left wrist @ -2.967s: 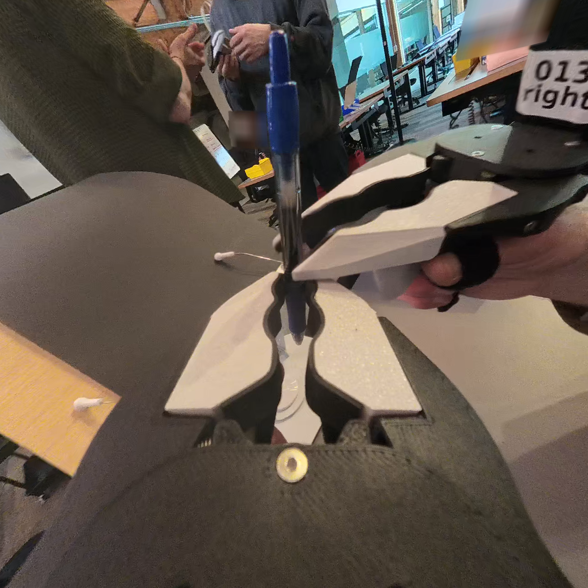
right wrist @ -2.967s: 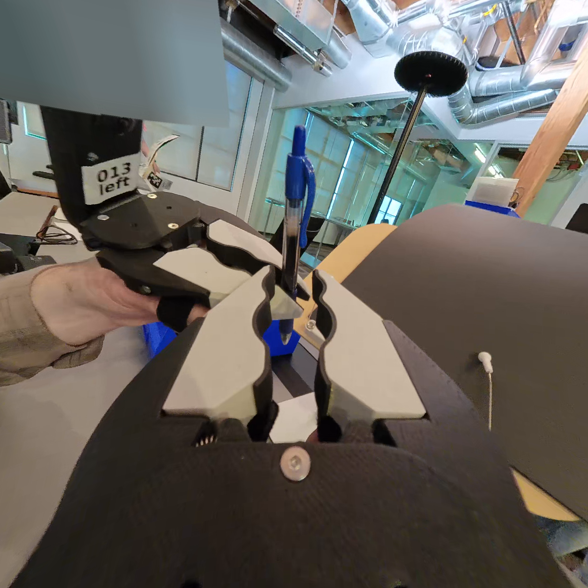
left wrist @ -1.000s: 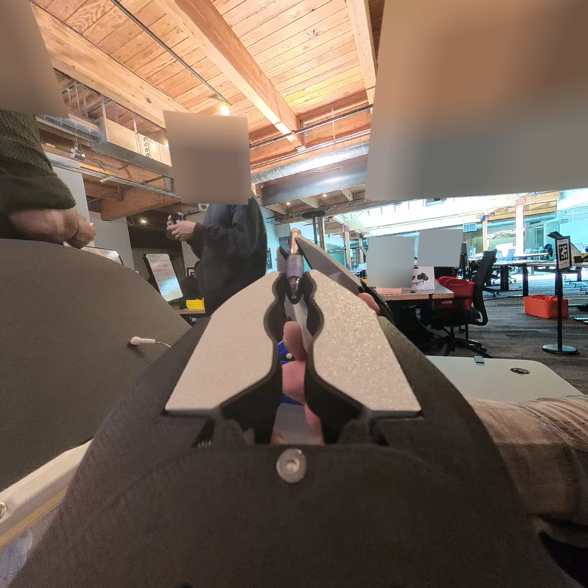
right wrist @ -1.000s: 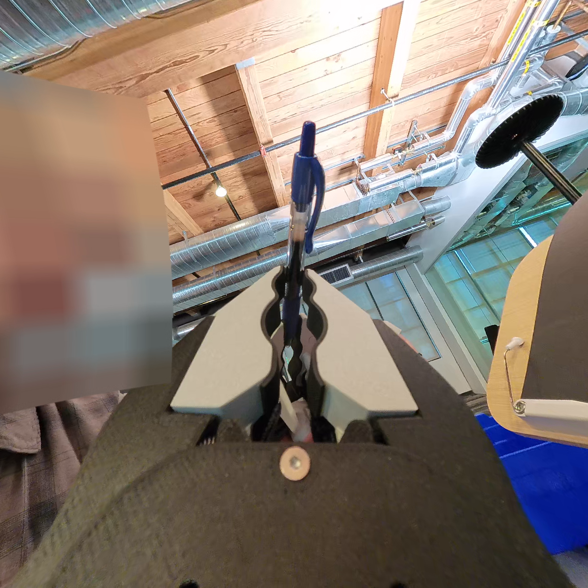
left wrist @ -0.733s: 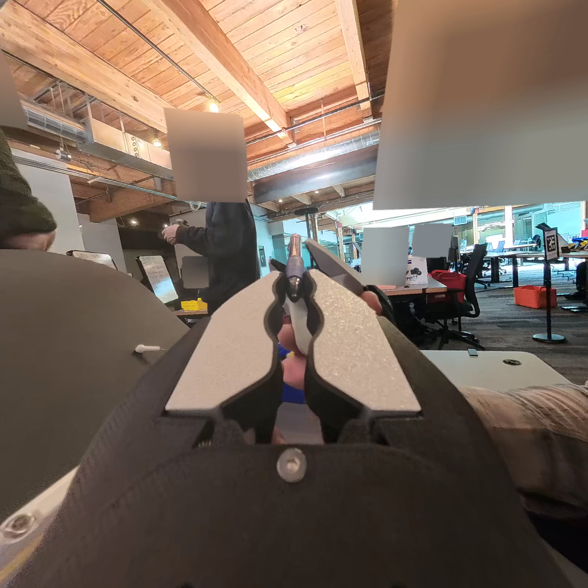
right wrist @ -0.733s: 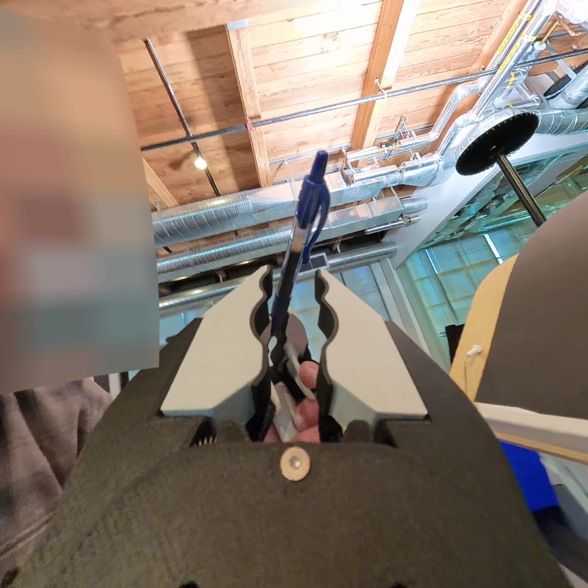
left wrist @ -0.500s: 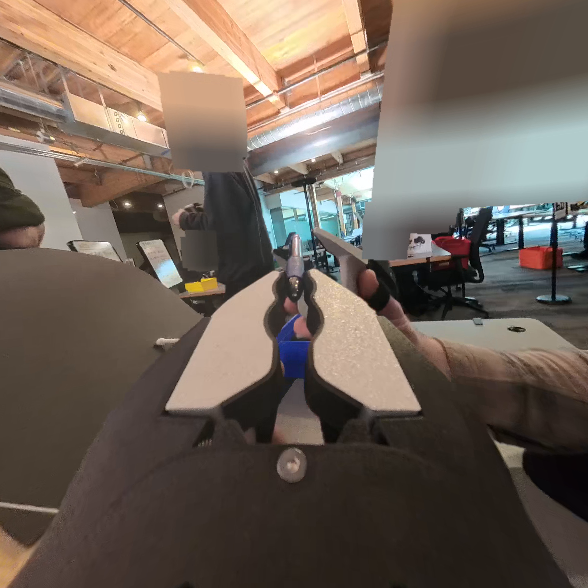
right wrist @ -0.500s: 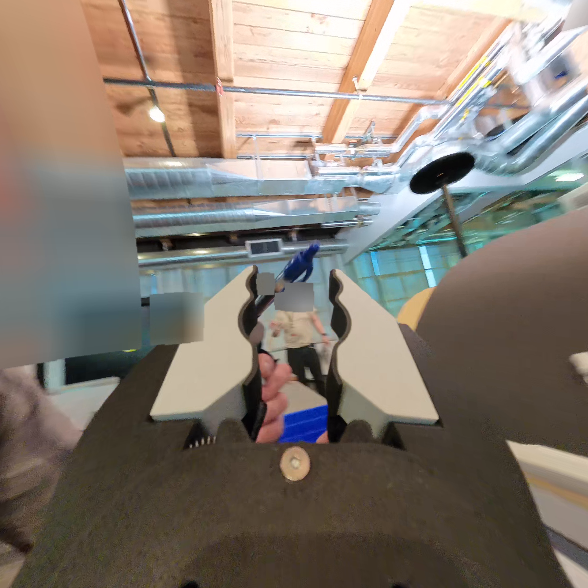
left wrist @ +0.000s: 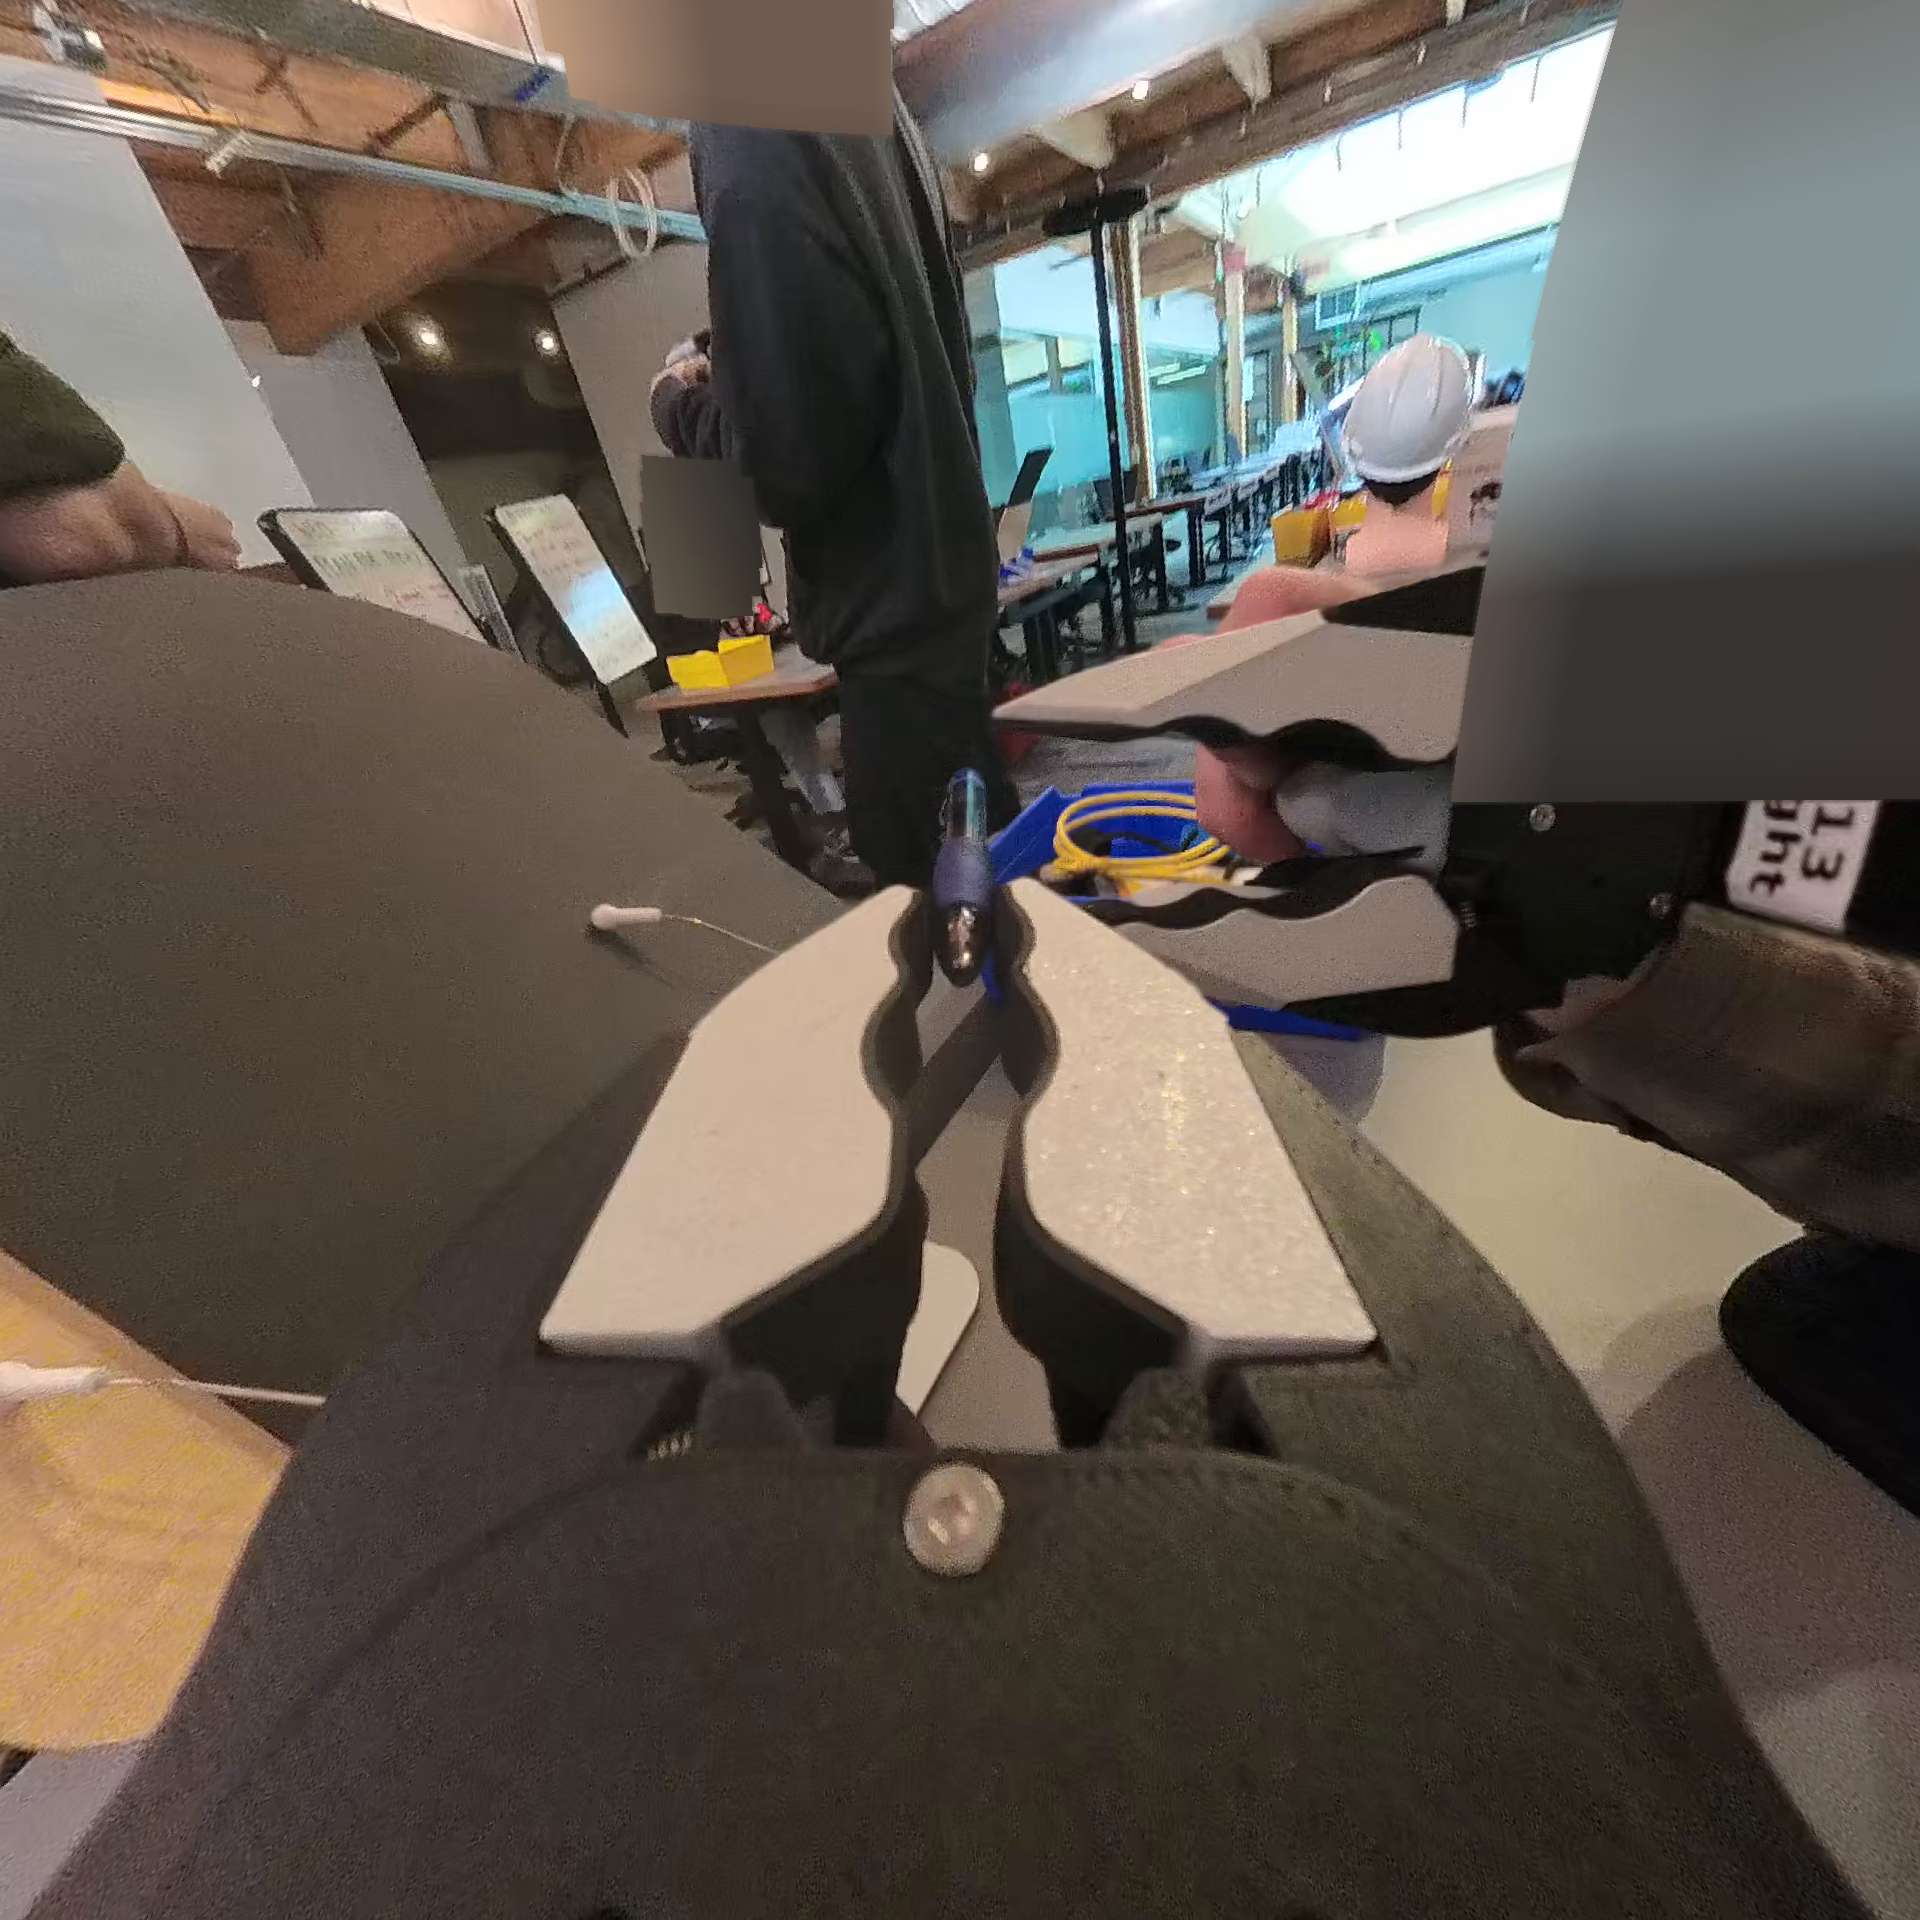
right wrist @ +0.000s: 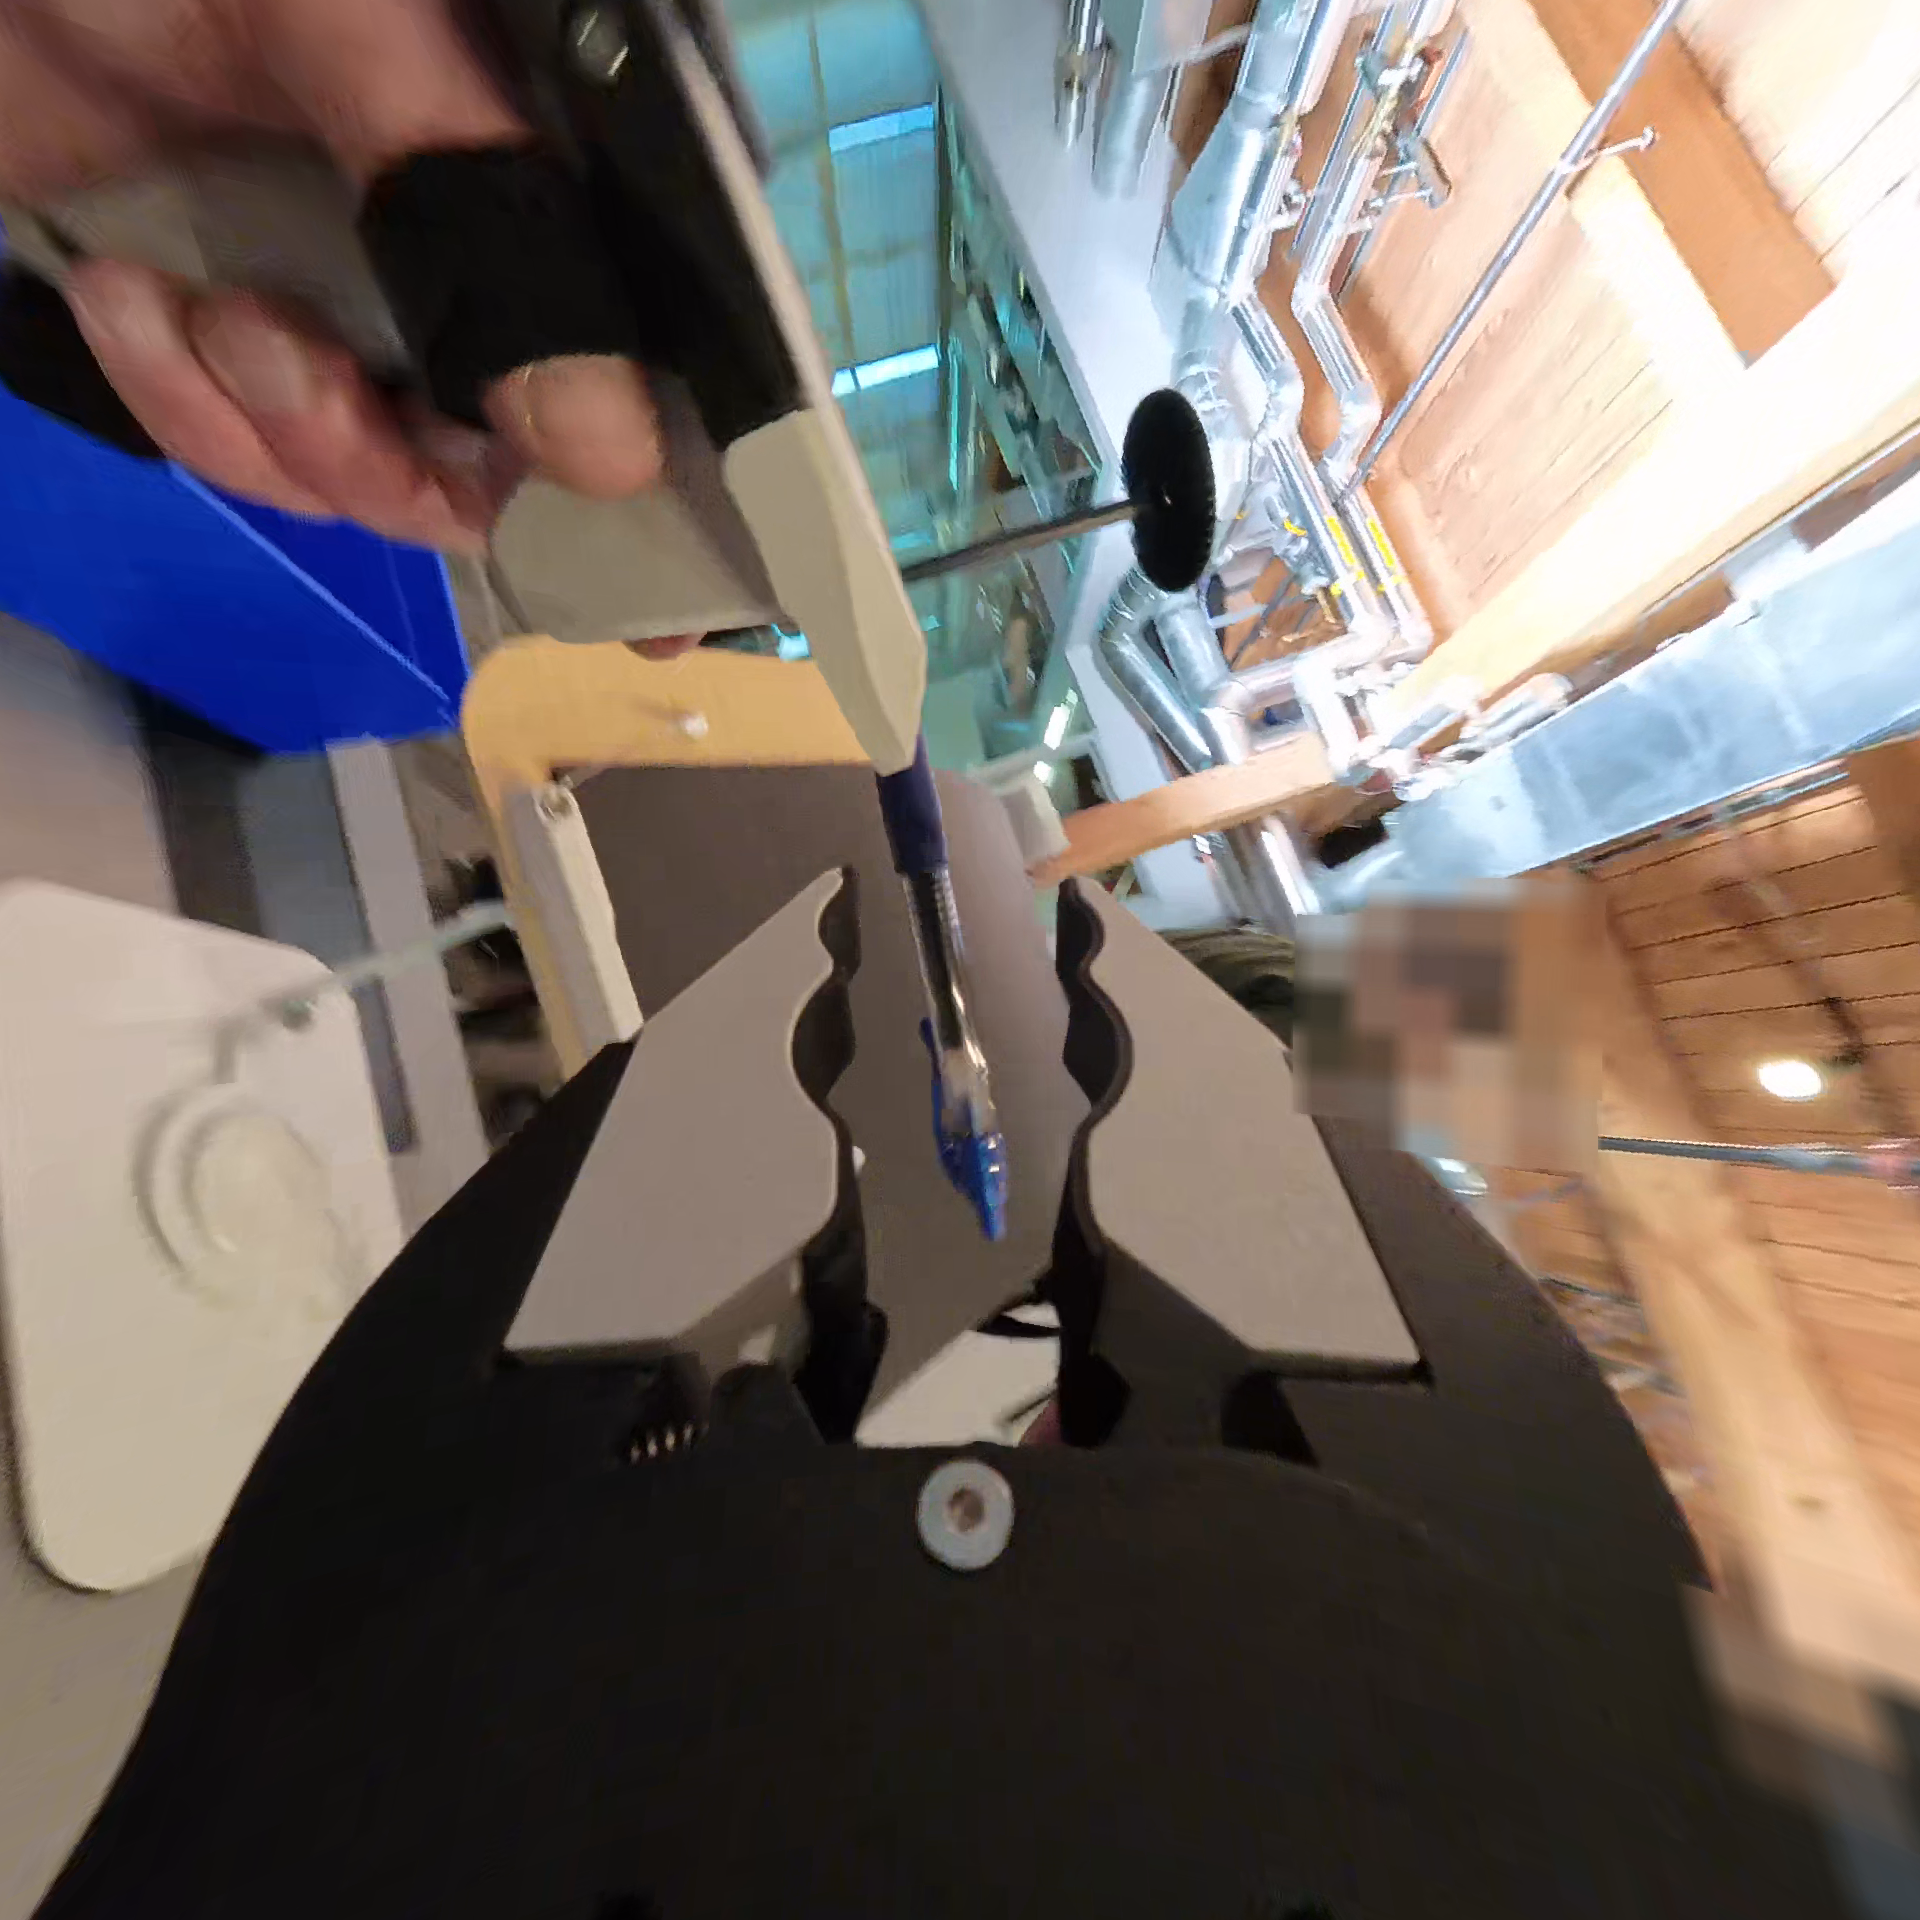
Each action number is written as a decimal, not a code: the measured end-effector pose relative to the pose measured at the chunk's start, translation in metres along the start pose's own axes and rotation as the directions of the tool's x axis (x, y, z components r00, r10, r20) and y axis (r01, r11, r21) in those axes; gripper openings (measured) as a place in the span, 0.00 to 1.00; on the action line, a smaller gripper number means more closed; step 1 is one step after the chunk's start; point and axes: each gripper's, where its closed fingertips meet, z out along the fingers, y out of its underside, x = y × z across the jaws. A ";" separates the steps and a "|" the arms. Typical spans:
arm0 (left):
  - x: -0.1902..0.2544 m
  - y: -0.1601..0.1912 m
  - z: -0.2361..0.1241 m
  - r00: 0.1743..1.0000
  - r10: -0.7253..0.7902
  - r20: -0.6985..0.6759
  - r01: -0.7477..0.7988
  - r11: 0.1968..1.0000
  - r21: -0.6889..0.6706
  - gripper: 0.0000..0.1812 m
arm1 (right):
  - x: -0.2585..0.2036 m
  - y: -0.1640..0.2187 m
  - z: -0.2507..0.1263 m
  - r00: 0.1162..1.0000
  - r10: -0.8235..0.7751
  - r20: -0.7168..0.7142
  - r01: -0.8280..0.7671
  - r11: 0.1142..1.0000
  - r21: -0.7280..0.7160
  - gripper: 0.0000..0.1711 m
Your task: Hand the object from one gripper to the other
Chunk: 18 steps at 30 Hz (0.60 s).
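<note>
Two grippers meet at one blue pen [left wrist: 962,883] — left gripper [left wrist: 961,940] pinches its grip end; right gripper [right wrist: 956,935], jaws apart, flanks the cap end untouched.

Pen [left wrist: 962,902] between left gripper's [left wrist: 961,914] tips — right gripper [left wrist: 1049,800] just beside, rightward.

A white sticker [left wrist: 1803,864] with printed characters sits on the right gripper [left wrist: 1060,805]; two whiteboards [left wrist: 571,584] carry illegible handwriting.
</note>
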 end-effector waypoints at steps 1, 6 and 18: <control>0.002 0.002 0.002 1.000 0.008 0.002 -0.008 1.000 -0.014 0.06 | -0.003 0.000 0.002 0.999 -0.053 -0.008 0.053 0.998 -0.018 0.19; 0.012 0.008 0.007 1.000 -0.018 -0.009 0.018 0.999 -0.045 0.06 | -0.013 -0.001 0.006 0.992 -0.129 -0.014 0.129 0.991 -0.035 0.13; 0.019 -0.022 -0.002 1.000 -0.009 -0.024 0.013 0.986 0.167 0.11 | 0.014 0.008 0.004 0.976 0.201 -0.086 -0.202 0.979 -0.003 0.05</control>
